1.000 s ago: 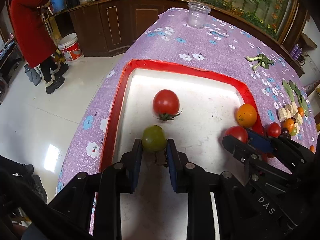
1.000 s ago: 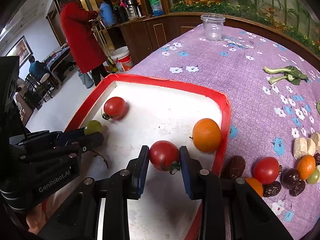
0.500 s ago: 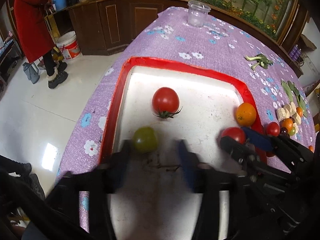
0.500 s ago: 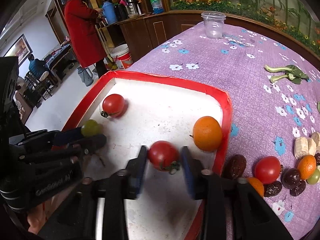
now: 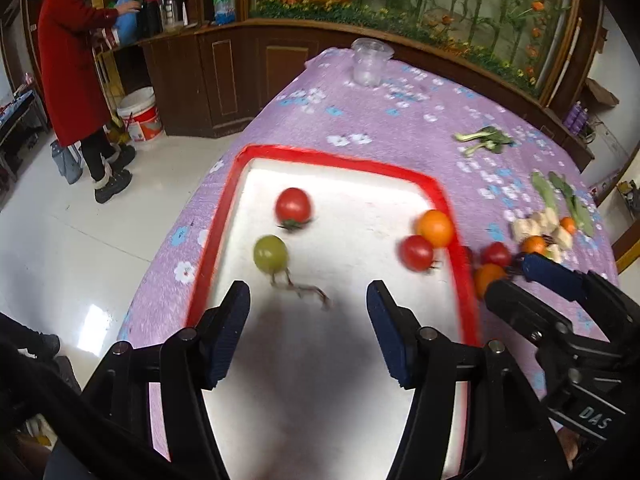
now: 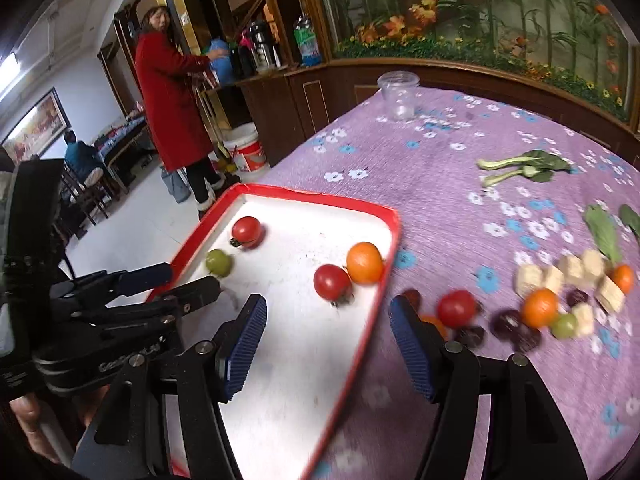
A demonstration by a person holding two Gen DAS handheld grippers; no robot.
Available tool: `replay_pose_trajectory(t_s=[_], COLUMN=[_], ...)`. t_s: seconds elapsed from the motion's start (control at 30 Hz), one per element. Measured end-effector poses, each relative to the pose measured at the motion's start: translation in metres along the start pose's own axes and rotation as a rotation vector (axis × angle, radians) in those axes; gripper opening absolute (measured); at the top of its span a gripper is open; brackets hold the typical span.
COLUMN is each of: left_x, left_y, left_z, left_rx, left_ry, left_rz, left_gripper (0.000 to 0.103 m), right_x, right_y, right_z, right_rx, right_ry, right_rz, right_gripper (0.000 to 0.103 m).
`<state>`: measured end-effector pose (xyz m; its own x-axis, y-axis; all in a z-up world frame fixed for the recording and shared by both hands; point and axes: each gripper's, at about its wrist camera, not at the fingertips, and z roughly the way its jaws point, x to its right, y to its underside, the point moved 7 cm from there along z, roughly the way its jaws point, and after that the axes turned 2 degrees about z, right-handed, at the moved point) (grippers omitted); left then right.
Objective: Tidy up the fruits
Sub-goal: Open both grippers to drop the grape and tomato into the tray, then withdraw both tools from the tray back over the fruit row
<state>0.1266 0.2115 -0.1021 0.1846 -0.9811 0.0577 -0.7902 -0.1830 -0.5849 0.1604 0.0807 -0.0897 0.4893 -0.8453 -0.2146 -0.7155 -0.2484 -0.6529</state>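
Fingers apart, both grippers empty: left gripper point(image 5: 308, 312), right gripper point(image 6: 328, 332).
Tray point(image 6: 304, 196) holds green tomato point(image 6: 219, 262), two red tomatoes, orange point(image 6: 364, 262); loose fruit pile point(image 6: 540, 308) on cloth remains unsorted. Roughly half done.

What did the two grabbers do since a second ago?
Both let go: the left gripper released the green tomato, the right gripper released a red tomato. Both drew back, open. The orange and far red tomato stayed put.
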Motion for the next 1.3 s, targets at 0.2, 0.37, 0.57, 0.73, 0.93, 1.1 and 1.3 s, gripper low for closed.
replay_pose_trajectory(t_s=[0.2,0.37,0.57,0.73,0.93,1.1,1.3], left_x=[0.05,0.098,0.149,0.178,0.204,0.217,0.233], left_y=[0.014,0.028,0.042,0.052,0.053,0.051,0.048], left_z=[-0.047,-0.073,-0.079,-0.082,-0.09,-0.086,-0.081], left_rx=[0.063,0.082,0.057,0.042,0.052,0.041,0.028], left_ry=[0.023,0.082,0.139,0.174,0.188,0.198,0.229], left_rz=[0.051,0.094,0.149,0.173,0.225,0.245,0.277], left_gripper=[0.063,0.063,0.065,0.065,0.065,0.065,0.065], right_x=[0.027,0.065,0.114,0.149,0.173,0.186,0.199], right_y=[0.022,0.047,0.083,0.107,0.115,0.115,0.116], right_z=[-0.084,-0.148,-0.196,-0.221,-0.238,-0.246,-0.249], right_rx=[0.087,0.139,0.158,0.162,0.166,0.176,0.171], right_ry=[0.013,0.053,0.129,0.184,0.234,0.252,0.278], right_rz=[0.047,0.108,0.184,0.234,0.252,0.262,0.285], right_gripper=[0.075,0.077,0.079,0.079,0.079,0.076,0.068])
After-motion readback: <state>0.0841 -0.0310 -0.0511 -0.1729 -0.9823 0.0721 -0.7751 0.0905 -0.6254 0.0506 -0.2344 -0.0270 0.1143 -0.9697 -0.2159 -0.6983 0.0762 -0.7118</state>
